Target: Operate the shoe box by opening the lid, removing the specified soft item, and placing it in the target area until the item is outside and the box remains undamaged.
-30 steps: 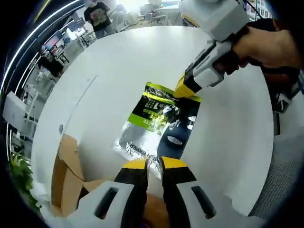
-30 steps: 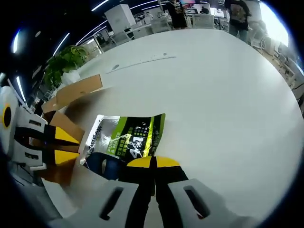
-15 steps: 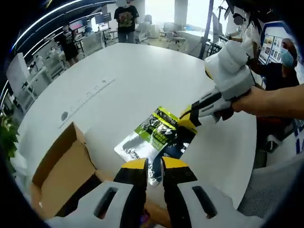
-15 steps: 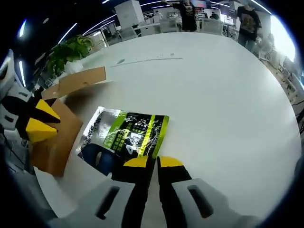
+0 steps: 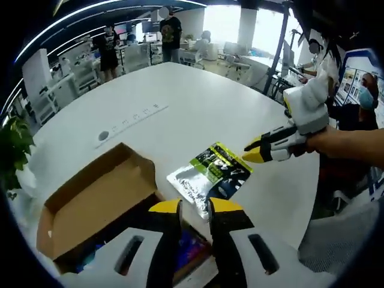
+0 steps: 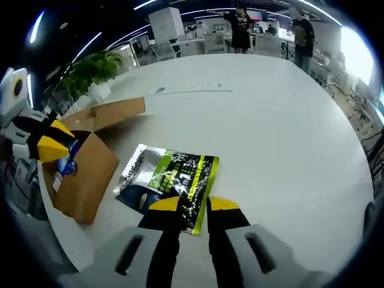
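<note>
Pouch (image 6: 171, 180) flat on table (image 6: 288, 132), beside box (image 6: 84, 174).

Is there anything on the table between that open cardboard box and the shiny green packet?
No. In the right gripper view, just a bare strip of white table separates the shoe box from the packet; they lie close but apart.

Both views angled down from above, facing opposite ways, sharing pouch (image 5: 211, 177) and box (image 6: 84, 174)

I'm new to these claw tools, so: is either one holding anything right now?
Nothing is held. Both the left gripper and the right gripper are open, and the green packet lies flat on the table.
</note>
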A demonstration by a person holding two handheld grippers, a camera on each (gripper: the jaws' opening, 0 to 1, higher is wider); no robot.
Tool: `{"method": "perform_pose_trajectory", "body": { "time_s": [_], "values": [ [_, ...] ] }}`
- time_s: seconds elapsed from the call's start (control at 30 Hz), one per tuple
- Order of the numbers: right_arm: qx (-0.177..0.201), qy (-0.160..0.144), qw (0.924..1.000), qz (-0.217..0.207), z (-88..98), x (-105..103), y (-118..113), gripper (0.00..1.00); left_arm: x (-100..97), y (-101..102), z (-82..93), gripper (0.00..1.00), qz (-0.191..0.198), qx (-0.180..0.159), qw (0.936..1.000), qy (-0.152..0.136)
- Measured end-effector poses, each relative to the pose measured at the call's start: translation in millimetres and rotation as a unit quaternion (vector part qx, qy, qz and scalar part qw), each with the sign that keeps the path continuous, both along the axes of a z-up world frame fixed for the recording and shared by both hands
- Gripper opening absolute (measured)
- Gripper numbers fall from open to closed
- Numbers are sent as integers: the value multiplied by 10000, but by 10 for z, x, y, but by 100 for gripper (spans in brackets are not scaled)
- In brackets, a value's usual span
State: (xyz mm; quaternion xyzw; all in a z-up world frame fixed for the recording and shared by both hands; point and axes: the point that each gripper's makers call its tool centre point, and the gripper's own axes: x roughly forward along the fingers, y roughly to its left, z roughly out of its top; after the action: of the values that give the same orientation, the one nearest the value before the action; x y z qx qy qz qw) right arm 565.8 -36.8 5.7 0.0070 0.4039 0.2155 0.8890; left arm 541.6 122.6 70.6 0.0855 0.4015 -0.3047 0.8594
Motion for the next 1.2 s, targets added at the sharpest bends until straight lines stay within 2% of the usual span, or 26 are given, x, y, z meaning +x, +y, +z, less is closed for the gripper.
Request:
{"method": "perform_pose_trajectory", "body": {
  "time_s": [0.2, 0.3, 0.47, 0.63, 0.83, 1.0, 1.2],
  "values": [
    [74, -189, 9996, 209, 251, -108, 180, 21, -116, 251, 69, 27, 183, -41, 9998, -47],
    [184, -297, 9988, 353, 401, -152, 335, 22, -167, 394, 110, 28, 347, -192, 9992, -16],
    [396, -447, 9963, 620, 620, -229, 631, 24, -250, 759, 151, 36, 744, -432, 9963, 7],
    [577, -548, 9928, 890, 788, -318, 999, 24, -336, 1155, 130, 39, 1044, -450, 9935, 5],
    [755, -607, 9893, 1093, 864, -371, 1375, 24, -461, 1618, 115, 42, 1405, -557, 9885, 3],
    [831, -618, 9856, 1339, 871, -429, 1704, 24, -543, 1906, 103, 43, 1571, -592, 9858, -30],
    [934, -490, 9810, 1629, 799, -490, 2105, 23, -627, 2184, 82, 45, 1767, -736, 9815, -11]
  ]
}}
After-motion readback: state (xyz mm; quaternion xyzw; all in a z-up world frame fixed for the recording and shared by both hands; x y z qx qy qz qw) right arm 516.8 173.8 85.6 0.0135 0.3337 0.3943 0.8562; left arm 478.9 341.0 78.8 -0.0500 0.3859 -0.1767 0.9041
